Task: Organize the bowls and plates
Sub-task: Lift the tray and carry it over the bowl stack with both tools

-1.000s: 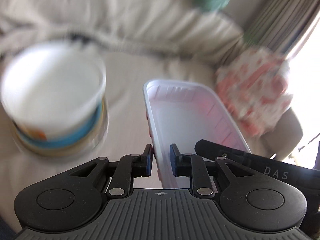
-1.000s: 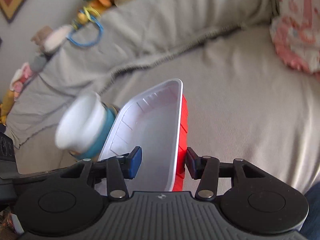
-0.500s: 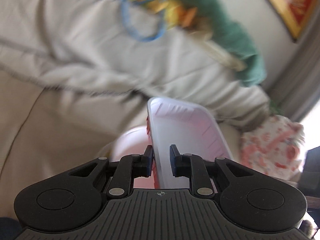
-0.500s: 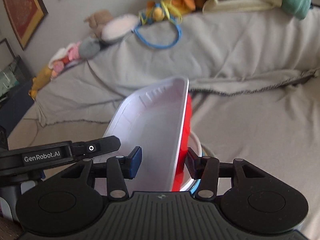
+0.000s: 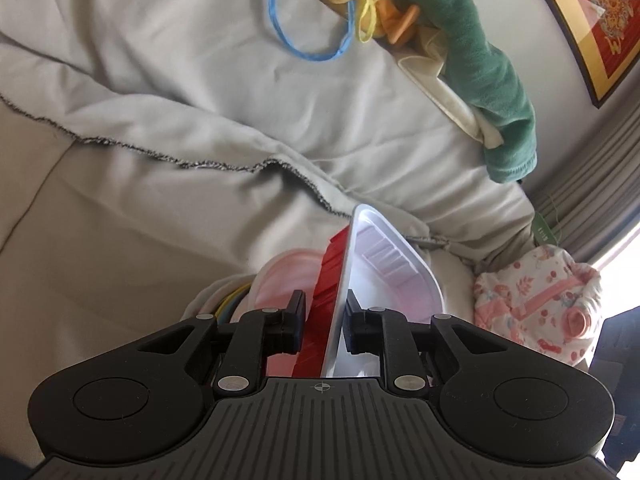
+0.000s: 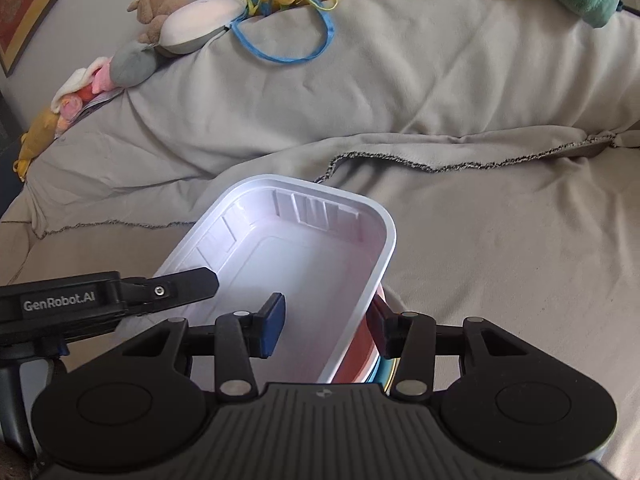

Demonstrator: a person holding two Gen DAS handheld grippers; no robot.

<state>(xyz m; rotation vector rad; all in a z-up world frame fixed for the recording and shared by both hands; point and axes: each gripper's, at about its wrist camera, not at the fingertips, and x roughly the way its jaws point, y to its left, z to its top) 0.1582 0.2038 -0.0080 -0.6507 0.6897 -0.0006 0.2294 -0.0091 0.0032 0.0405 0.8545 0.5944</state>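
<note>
Cover: a grey sofa throw drapes the backrest, its frayed hem running across the seat.
Far edge: a green blanket over a cream cloth, with a blue cord loop hanging down.
Far left: soft toys in a row.
Right: a pink floral bundle.
Wall: a red framed picture.
</note>
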